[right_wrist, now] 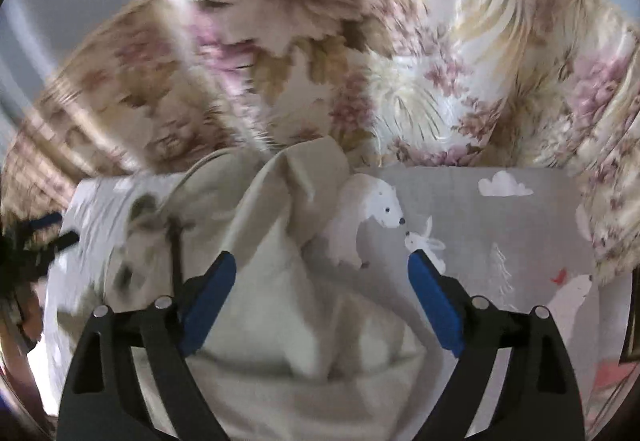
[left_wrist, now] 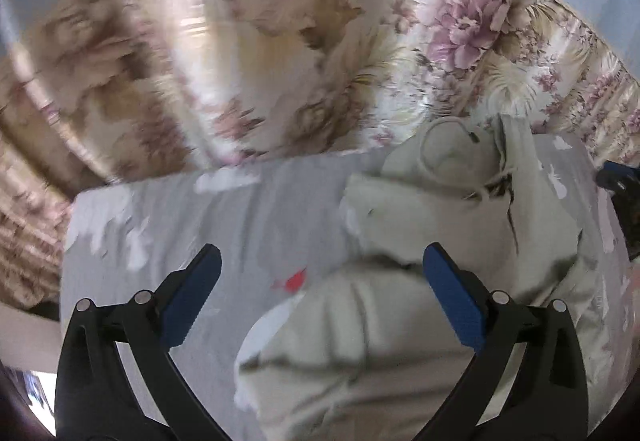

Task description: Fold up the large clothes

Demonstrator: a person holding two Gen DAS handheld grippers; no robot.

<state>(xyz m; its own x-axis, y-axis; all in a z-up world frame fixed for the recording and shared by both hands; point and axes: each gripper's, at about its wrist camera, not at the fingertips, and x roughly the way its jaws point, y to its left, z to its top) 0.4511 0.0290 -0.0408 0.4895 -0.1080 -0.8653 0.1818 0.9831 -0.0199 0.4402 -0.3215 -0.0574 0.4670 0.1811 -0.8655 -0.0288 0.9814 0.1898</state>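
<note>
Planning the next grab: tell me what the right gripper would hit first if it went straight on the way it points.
Most likely the crumpled cream garment, which fills the space between and ahead of the open right gripper. Depth is unclear; the grey animal-print sheet lies beneath and to the right.

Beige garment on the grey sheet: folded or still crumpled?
Crumpled. The beige cloth garment lies bunched in uneven ridges on the grey printed sheet, no flat fold.

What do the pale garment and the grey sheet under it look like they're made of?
The garment looks like a soft, matte knit, perhaps fleece or thick cotton: it bunches in rounded folds and has a cord. The sheet looks like thin, smooth printed cotton with bears and clouds, though the blur leaves this open.
</note>
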